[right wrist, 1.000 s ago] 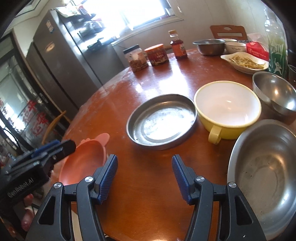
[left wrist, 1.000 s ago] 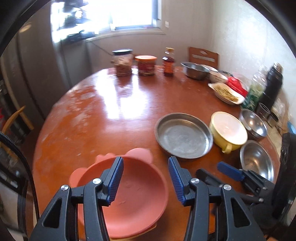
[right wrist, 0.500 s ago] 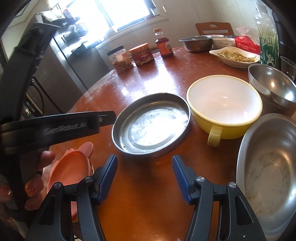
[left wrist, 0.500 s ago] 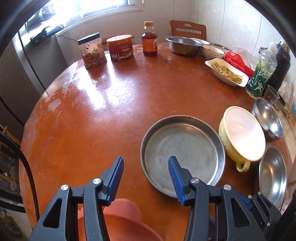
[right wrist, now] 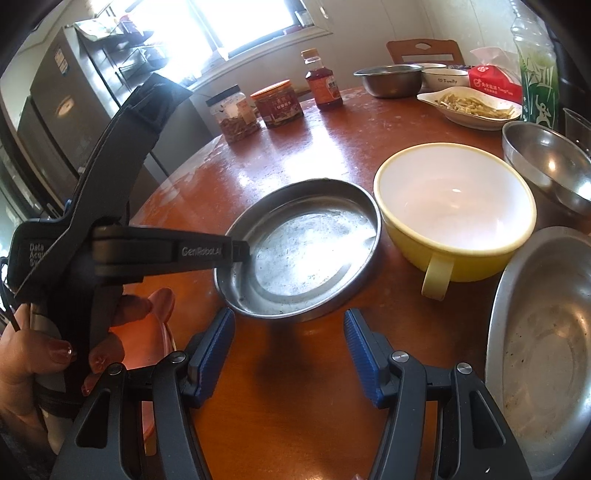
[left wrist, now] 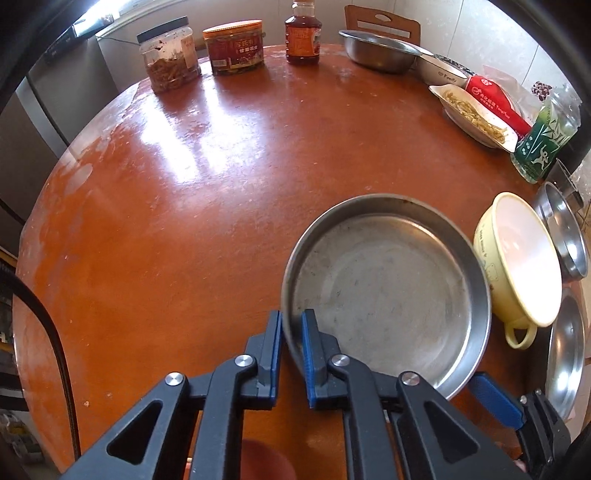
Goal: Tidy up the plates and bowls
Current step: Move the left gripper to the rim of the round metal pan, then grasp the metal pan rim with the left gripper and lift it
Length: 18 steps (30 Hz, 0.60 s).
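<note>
**A:** At the near edge of the round reddish-brown wooden surface (left wrist: pixel 192 206), the left gripper (left wrist: pixel 291 332) has just been closing, and its blue pads now pinch the near rim of the shallow round steel plate (left wrist: pixel 388 291), one pad inside the wall, one outside. What worries you?

**B:** That hold is on a thin metal lip, off-centre. Lifted from one edge, the plate would hang and could swivel or slip out between the pads. Its far rim sits just beside the yellow handled bowl with the white inside (left wrist: pixel 524 266), so a swing or a drag could knock that bowl into the steel bowls (left wrist: pixel 565 229) to its right.

**B:** The right gripper (right wrist: pixel 288 347)?

**A:** Released, jaws standing apart with nothing between them, hovering just short of the same plate. If it comes in carelessly it could bump the plate or foul the left one. Low on the left there is a pink plate (right wrist: pixel 147 332), mostly hidden behind the hand (right wrist: pixel 37 354); I think it lies at the surface's edge, but cannot be sure.

**B:** And the room?

**A:** A kitchen. The surface is glossy, scuffed pale in patches, with window glare on it. Jars (left wrist: pixel 170 59), a sauce bottle (left wrist: pixel 302 33), another steel bowl (left wrist: pixel 376 48) and a white dish of food (left wrist: pixel 476 114) line its far side; a steel fridge (right wrist: pixel 48 110) stands by the bright window (right wrist: pixel 243 22).
</note>
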{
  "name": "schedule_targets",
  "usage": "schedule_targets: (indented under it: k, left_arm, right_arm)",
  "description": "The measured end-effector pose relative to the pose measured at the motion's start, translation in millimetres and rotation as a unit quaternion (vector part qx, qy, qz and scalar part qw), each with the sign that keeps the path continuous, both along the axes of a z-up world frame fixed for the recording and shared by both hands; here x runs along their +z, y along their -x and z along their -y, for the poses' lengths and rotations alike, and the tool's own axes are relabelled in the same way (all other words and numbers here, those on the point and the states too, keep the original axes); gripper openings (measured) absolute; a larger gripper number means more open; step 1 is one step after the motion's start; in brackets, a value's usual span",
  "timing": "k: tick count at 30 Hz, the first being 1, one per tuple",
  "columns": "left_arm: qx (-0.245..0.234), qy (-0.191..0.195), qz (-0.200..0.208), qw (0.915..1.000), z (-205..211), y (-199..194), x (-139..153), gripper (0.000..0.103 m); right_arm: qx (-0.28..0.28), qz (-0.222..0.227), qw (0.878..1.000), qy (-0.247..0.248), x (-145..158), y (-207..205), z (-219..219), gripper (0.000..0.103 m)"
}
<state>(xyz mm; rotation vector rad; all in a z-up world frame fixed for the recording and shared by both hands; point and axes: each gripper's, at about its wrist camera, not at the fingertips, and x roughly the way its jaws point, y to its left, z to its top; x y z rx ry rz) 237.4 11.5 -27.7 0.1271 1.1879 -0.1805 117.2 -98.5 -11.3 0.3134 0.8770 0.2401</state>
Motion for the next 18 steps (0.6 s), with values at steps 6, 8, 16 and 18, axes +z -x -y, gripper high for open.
schedule_targets:
  k: [6, 8, 16, 18]
  left_arm:
    - [0.017, -0.001, 0.003, 0.9998, -27.7, 1.5, 0.4, 0.01]
    - [0.024, 0.004, 0.003, 0.9997, -37.1, 1.4, 0.0, 0.01]
    - [0.032, 0.031, 0.008, 0.999, -53.3, 1.1, -0.4, 0.01]
    - [0.029, 0.042, 0.008, 0.9987, -53.5, 2.8, -0.3, 0.01]
  right_arm:
    - [-0.01, -0.001, 1.0, 0.003, -0.9, -1.3, -1.2, 0.063]
    - [-0.01, -0.007, 1.0, 0.002, -3.5, -4.6, -2.3, 0.063]
    - [-0.01, 0.005, 1.0, 0.025, -7.7, -22.2, -13.9, 0.057]
    - [-0.001, 0.008, 0.999, 0.034, -9.6, -26.9, -19.6, 0.046]
